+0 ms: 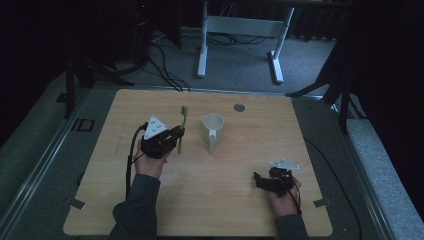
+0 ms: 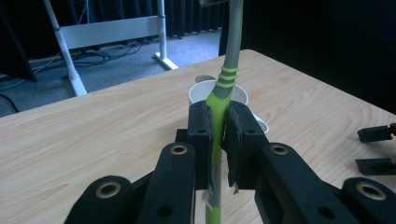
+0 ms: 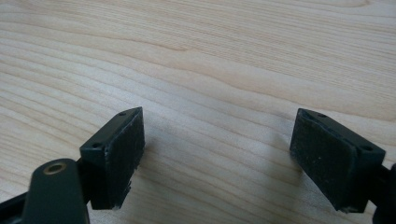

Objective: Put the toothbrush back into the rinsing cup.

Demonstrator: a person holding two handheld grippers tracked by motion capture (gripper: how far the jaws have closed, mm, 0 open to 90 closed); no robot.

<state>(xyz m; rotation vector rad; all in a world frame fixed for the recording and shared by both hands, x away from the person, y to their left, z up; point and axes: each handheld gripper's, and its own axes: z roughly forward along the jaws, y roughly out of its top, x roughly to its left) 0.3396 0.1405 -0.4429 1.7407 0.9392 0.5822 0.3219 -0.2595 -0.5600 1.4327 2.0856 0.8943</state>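
Note:
A green and grey toothbrush (image 1: 182, 129) stands nearly upright in my left gripper (image 1: 176, 136), left of centre on the wooden table (image 1: 150, 200). In the left gripper view both pads (image 2: 201, 135) press on the green handle of the toothbrush (image 2: 223, 88), and its bristled end is cut off at the top. A white mug (image 1: 213, 131) with its handle toward me stands just right of the brush; the mug (image 2: 201, 93) shows behind the jaws. My right gripper (image 1: 258, 181) rests low at the front right, jaws wide apart, with bare table (image 3: 210, 84) between its pads (image 3: 119, 154).
A small grey disc (image 1: 239, 107) is set in the table near its far edge. The right gripper's jaws (image 2: 376, 149) show at the right edge of the left gripper view. Beyond the table stand a white desk frame (image 1: 240, 30), cables and dark curtains.

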